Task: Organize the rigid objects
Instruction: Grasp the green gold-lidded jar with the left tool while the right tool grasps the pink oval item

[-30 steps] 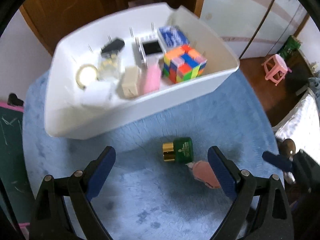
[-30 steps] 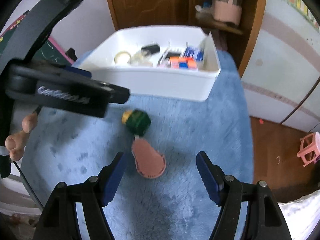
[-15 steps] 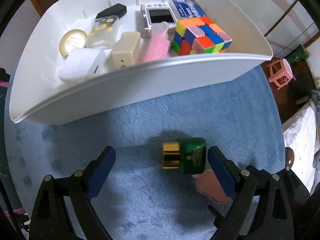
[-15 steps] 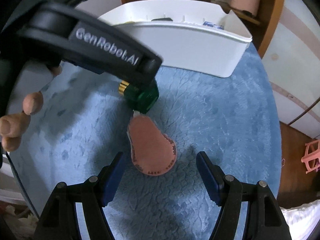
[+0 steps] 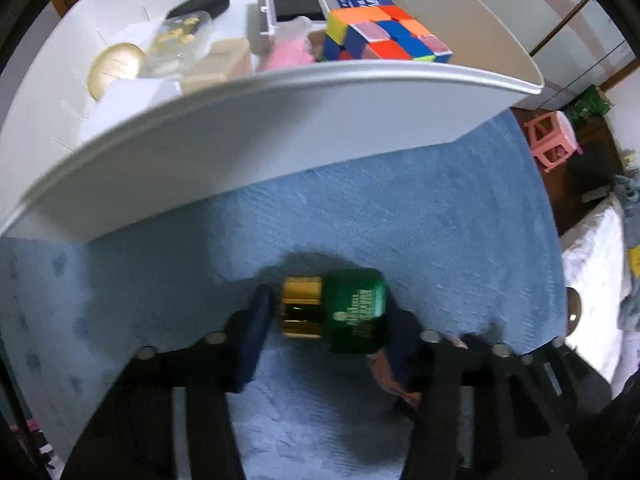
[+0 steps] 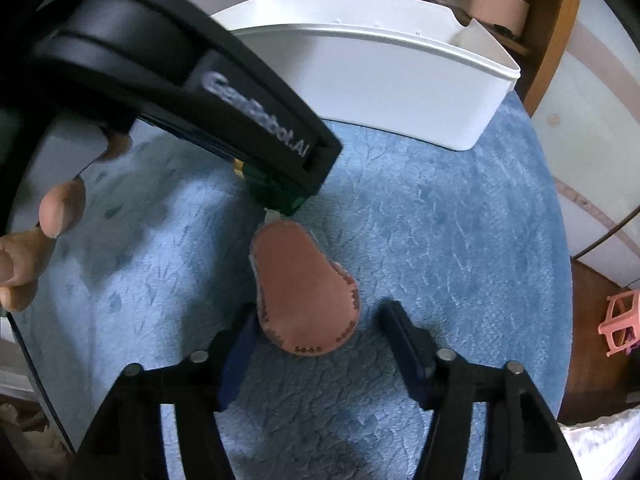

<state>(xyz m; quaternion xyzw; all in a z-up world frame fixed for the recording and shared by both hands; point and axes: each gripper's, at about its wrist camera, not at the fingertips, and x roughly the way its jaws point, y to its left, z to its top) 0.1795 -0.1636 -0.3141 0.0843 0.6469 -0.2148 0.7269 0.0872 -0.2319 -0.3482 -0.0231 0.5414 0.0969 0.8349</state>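
Left tongs (image 5: 324, 316) closing on green jar (image 5: 354, 310) | right tongs (image 6: 316, 344) closing (pouch (image 6: 306, 292) between).

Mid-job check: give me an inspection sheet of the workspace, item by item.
Surface: blue rug, plush.
Job's things: green bottle with gold cap, lying on its side; brown pouch lying flat beside it.
Clutter: white bin already holds a colour cube, a blue box, a pink item and other small things.
Grippers: left gripper jaws closing, pressing on the bottle's ends; right gripper jaws closing around the pouch, far pad not touching.
Cables: nothing seen.
Surroundings: pink stool, wooden door, white cabinet.
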